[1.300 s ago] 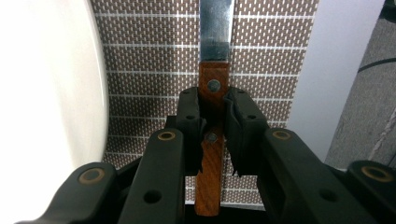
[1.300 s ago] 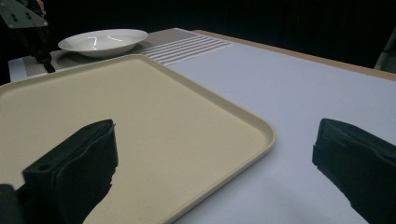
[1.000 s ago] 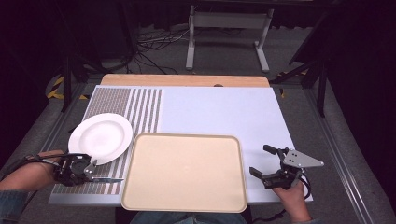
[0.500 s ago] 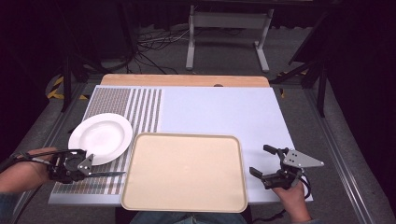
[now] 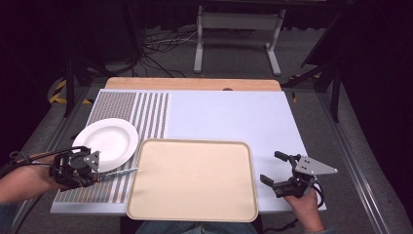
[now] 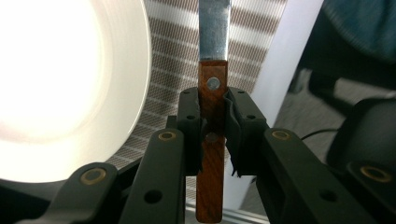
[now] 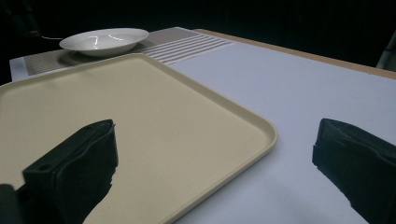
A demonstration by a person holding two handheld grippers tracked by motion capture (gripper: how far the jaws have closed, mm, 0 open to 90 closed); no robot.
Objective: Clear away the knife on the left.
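here we are looking at the desk (image 5: pixel 234 112), with the beige tray (image 5: pixel 195 178) lying at its near edge and the white plate (image 5: pixel 108 141) just left of it. our left gripper (image 6: pixel 212 126) is clamping its jaws on the knife (image 6: pixel 213 93) by its wooden handle, blade pointing toward the tray. our right gripper (image 5: pixel 278 171) is holding its jaws wide apart, empty, beside the tray.
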